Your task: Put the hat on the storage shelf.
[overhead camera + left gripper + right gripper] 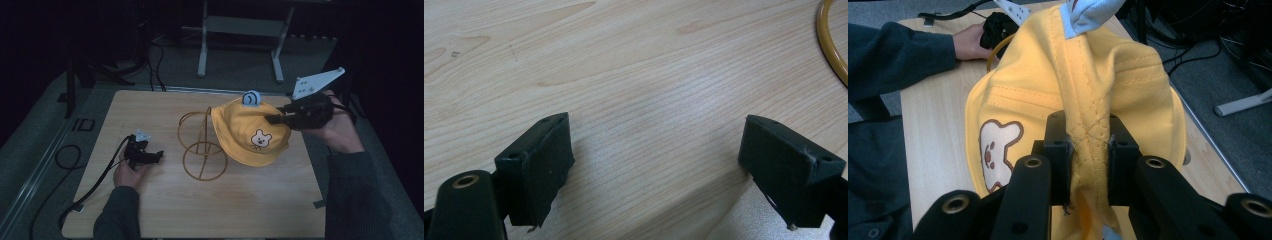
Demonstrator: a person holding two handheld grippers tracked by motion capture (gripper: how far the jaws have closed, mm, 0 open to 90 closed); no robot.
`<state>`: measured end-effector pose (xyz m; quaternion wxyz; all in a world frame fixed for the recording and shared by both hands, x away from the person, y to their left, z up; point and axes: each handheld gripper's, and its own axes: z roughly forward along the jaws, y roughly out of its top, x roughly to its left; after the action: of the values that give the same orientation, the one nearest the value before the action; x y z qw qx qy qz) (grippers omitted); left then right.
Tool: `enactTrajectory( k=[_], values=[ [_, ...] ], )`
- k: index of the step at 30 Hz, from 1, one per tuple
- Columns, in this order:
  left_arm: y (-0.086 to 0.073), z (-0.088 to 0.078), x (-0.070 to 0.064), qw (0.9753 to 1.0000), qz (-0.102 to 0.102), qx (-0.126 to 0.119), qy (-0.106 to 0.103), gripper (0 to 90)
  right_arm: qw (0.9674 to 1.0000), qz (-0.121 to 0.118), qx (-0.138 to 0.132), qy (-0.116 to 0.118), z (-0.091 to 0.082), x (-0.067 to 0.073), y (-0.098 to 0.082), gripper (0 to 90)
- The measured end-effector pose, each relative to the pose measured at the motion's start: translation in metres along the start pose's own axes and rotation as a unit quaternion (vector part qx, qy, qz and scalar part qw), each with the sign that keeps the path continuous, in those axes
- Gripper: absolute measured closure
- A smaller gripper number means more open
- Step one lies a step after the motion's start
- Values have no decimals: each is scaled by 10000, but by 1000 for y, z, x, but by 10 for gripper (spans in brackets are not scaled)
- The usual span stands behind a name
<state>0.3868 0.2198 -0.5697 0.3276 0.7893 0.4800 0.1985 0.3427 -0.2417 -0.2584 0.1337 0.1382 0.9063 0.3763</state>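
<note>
Right tongs (1088, 150) are clenched on a pinched fold of the yellow hat (250, 132), the fabric squeezed between both pads in the right gripper view. From those tongs the hat hangs out ahead, its bear patch (995, 152) off to one side and a pale blue ear (1088, 12) at the far end. In the high view the hat is draped against the gold wire stand (200, 145), which stands just past it on the wooden counter (165, 210). Left tongs (656, 165) are released, jaws spread wide over bare wood with nothing between them; they rest low on the counter, well apart from the hat, with the stand's ring base near their far side.
</note>
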Motion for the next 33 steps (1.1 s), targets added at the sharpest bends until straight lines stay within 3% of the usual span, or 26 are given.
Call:
enactTrajectory(
  k=[22,33],
  values=[
    [0,0,0,10000,4,-11,-1,140,9997,-182,-176,44,18,6,31,769],
    [0,1,0,10000,-9,-21,-6,141,9996,-282,-4,30,24,8,48,769]
  ],
)
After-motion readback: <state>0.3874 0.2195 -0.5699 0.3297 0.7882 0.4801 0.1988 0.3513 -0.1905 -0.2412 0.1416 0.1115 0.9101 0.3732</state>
